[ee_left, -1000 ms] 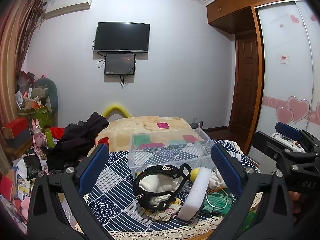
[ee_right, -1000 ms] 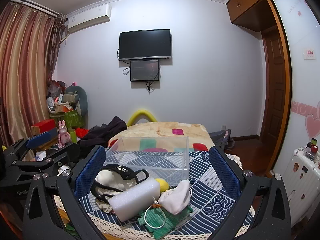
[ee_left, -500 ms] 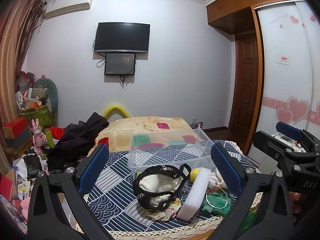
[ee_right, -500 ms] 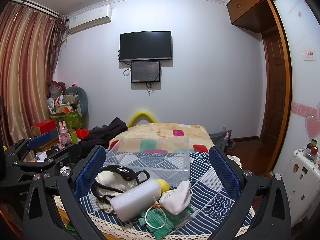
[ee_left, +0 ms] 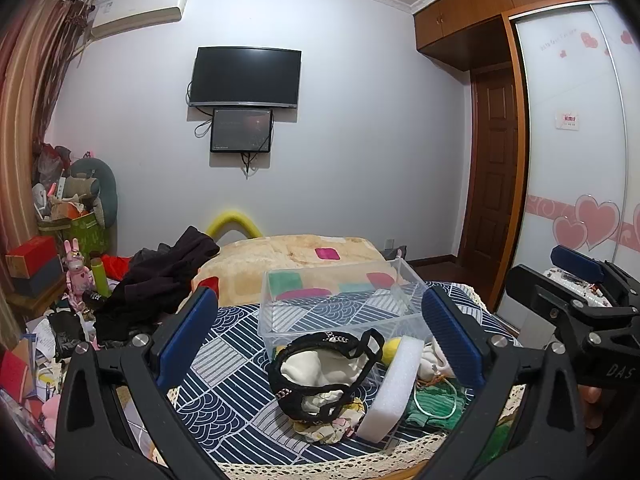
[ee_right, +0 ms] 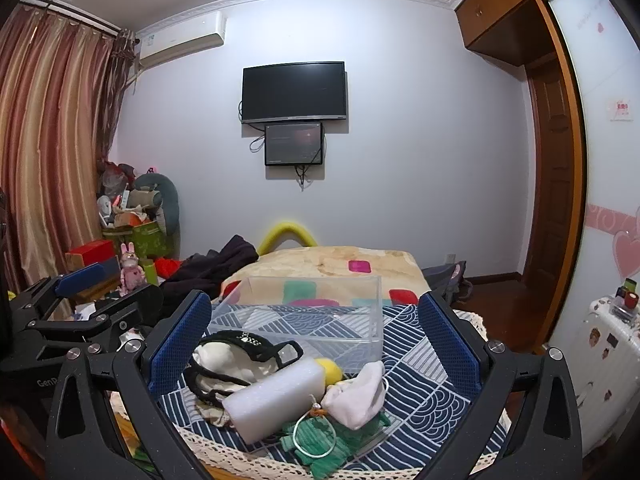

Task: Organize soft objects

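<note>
A clear plastic box (ee_left: 340,304) (ee_right: 312,312) stands on the blue patterned cloth (ee_left: 228,364). In front of it lie a black-trimmed white garment (ee_left: 320,368) (ee_right: 236,360), a white foam block (ee_left: 394,388) (ee_right: 276,398), a yellow ball (ee_right: 332,369), a white pouch (ee_right: 360,396) and a green cloth with a white ring (ee_right: 320,440) (ee_left: 436,400). My left gripper (ee_left: 320,340) is open and empty, held above and short of the pile. My right gripper (ee_right: 316,344) is open and empty too.
The bed with a beige blanket (ee_left: 296,256) lies behind the cloth. Dark clothes (ee_left: 160,276) are heaped at its left. Boxes and toys (ee_left: 60,256) crowd the left wall. A wardrobe (ee_left: 576,160) and a door stand at the right; a white suitcase (ee_right: 600,360) is at right.
</note>
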The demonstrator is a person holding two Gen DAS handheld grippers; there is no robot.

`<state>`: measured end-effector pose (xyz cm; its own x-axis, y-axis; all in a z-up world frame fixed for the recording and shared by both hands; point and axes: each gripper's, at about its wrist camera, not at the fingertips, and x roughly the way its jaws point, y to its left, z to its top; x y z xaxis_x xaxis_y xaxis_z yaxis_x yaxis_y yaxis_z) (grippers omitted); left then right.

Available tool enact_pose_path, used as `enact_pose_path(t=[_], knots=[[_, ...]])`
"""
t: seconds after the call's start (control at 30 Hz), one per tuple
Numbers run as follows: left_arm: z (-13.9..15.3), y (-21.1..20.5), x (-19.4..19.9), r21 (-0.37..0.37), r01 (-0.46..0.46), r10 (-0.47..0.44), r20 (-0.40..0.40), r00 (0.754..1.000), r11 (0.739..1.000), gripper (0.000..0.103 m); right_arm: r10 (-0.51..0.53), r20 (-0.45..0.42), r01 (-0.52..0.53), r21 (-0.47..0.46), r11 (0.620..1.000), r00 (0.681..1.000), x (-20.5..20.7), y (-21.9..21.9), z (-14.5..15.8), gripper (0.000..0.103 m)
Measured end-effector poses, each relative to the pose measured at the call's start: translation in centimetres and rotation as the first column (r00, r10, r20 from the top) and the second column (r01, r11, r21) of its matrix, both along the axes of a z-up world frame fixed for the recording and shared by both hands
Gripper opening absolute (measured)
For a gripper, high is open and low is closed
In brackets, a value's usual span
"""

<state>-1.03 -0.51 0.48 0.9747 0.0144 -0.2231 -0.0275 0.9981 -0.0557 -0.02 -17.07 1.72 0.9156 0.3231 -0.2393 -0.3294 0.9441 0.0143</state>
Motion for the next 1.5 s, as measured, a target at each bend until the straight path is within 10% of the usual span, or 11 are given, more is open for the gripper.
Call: enact_pose_path(t=[0.37,0.53,1.07,1.3,1.5], knots=[[-1.2,0.8,1.5,-0.015,0.004,-0.005,-0.033,0.999,1.000,0.103,-0.024,-0.056,0.024,0.004,1.000,0.998,2.1,-1.0,-1.7,0.103],[-2.9,2.3,3.7,-0.031,-0.017,0.014,-0.106,0.994,0.999,0.086,-0.050,-0.125,0.052,0.011,0.999,0.991,3.9,-2.0,-3.3,0.100],[-10.2,4.3,10.2,-0.092,-0.011,-0.022,-0.348,0.937,0.996,0.049,-0.064,-0.377,0.063,-0.015,0.998,0.924,8.6,-3.4,-8.9,0.058],[-10.9,3.7,10.2,-0.096,0.029,-0.061,-0.350,0.935,0.995,0.031,-0.033,-0.441,0.018,-0.038,0.999,0.897,9.4,-2.7,-10.1,0.020],[-9.9,3.4,9.5,-0.088,0.046,-0.071,-0.317,0.946,0.995,0.028,-0.028,-0.403,0.011,-0.044,0.999,0.915,8.7,-3.3,-9.2,0.009]])
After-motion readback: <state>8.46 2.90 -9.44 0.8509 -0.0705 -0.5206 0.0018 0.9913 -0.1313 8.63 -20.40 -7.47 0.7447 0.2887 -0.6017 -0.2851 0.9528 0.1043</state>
